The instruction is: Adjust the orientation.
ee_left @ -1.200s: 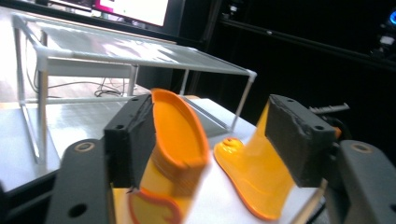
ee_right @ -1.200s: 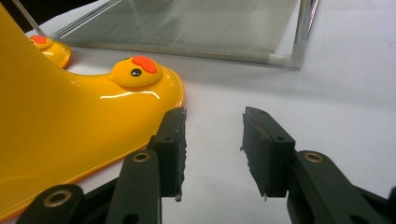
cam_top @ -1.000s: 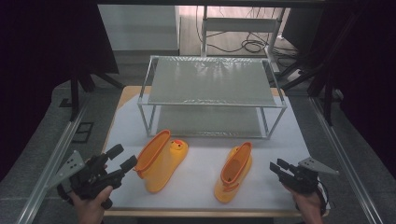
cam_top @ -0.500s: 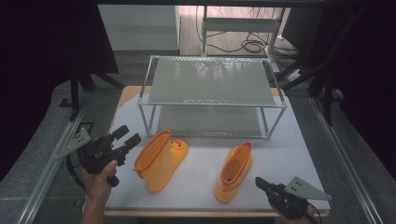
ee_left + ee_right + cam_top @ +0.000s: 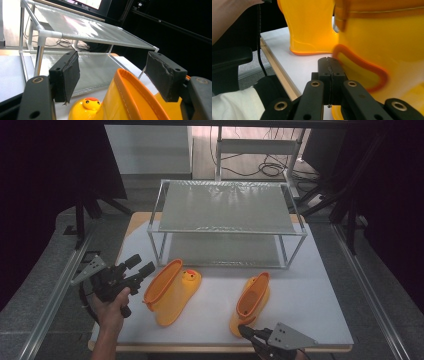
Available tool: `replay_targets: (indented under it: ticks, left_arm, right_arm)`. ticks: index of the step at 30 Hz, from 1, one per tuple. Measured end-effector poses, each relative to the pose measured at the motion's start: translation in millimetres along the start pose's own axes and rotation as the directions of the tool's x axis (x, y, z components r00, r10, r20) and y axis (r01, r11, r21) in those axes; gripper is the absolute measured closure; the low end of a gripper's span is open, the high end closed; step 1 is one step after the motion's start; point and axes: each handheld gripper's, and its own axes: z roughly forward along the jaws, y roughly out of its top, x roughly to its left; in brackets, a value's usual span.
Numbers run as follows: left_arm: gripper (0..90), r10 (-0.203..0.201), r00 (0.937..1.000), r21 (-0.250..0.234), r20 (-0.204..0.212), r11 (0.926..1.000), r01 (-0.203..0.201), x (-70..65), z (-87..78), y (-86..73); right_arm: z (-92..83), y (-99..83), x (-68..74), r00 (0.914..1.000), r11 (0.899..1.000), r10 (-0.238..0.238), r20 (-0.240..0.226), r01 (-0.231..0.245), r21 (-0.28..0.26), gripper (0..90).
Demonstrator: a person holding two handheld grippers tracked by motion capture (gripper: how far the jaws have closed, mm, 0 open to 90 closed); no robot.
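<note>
Two orange-yellow rubber boots lie on the white table (image 5: 315, 290). The left boot (image 5: 172, 295) has a duck face (image 5: 189, 277) on its toe, and the right boot (image 5: 252, 300) lies with its opening facing up. My left gripper (image 5: 141, 266) is open just left of the left boot. In the left gripper view, the gripper (image 5: 113, 65) has its pads (image 5: 67, 75) wide apart, with the boot's orange rim (image 5: 130, 97) rising between them, untouched. My right gripper (image 5: 244, 329) is shut with nothing in it at the right boot's heel. Up close, the shut gripper (image 5: 329, 62) sits beside that boot (image 5: 374, 45). Whether it touches I cannot tell.
A two-shelf metal rack (image 5: 225, 205) with mesh shelves stands at the back of the table. Metal rails (image 5: 55, 295) run along both sides of the table. The table's front edge (image 5: 279, 72) lies close under my right gripper. Cables lie on the floor behind the rack.
My right gripper has slid left along the front edge to the right boot's heel, and its jaws have come together. My left gripper has moved up to the left boot.
</note>
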Motion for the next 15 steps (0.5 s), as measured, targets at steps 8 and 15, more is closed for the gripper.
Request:
replay_targets:
  ticks: [8,15]
  left_arm:
    - [25.8,-0.010,0.9999,0.014,-0.008,0.9998,0.010,2.6,0.6,-3.7]
    - [24.2,-0.009,0.9998,0.004,-0.017,0.9999,0.009,3.6,-2.8,-3.2]
  right_arm:
    - [20.3,-0.3,15.0,0.9989,1.000,-0.019,0.044,0.020,-0.003,89.8]
    - [25.8,-4.5,19.4,0.9900,0.999,-0.044,0.134,0.041,0.027,89.8]
